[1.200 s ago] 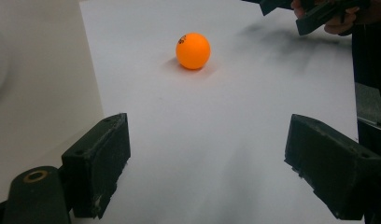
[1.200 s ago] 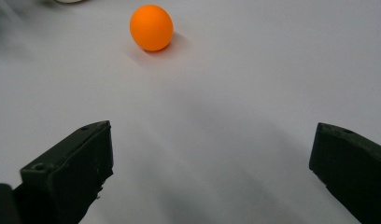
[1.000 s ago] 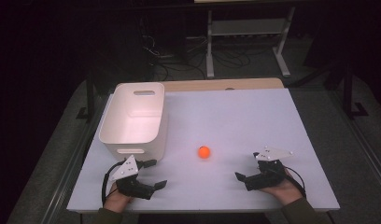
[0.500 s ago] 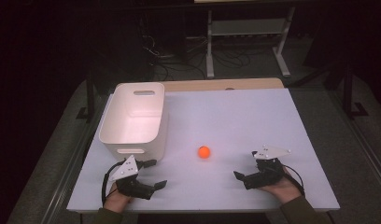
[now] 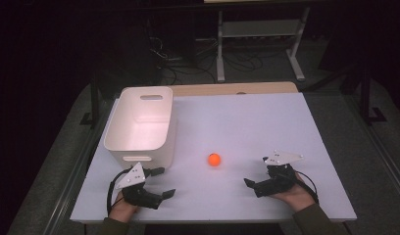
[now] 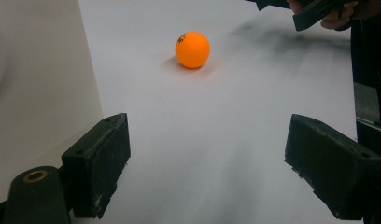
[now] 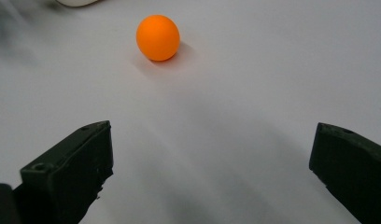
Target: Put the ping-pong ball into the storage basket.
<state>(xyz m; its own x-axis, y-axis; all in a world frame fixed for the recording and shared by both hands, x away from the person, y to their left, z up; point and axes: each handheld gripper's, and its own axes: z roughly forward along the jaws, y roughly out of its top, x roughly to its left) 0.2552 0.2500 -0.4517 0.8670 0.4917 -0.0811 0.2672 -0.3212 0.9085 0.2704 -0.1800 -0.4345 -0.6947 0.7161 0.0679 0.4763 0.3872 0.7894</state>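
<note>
A small orange ball (image 5: 214, 159) lies on the white table (image 5: 247, 122), near the front middle. My left gripper (image 5: 164, 182) rests at the front left, open and empty, its jaws turned toward the ball. My right gripper (image 5: 256, 171) sits at the front right, also open and empty, facing the ball from the other side. In the left gripper view the ball (image 6: 192, 49) lies well ahead of the wide-apart jaws of that gripper (image 6: 207, 158). In the right gripper view the ball (image 7: 158, 38) is ahead and left of centre of that gripper (image 7: 212, 168).
A white plastic bin (image 5: 139, 122) with handle slots stands at the left, just behind my left gripper; its wall (image 6: 39, 84) runs along the left of the left gripper view. A wooden strip edges the table's far side. Beyond are a metal rack and cables on the dark floor.
The right gripper has edged slightly toward the ball. The ball, the bin and the left gripper have not moved.
</note>
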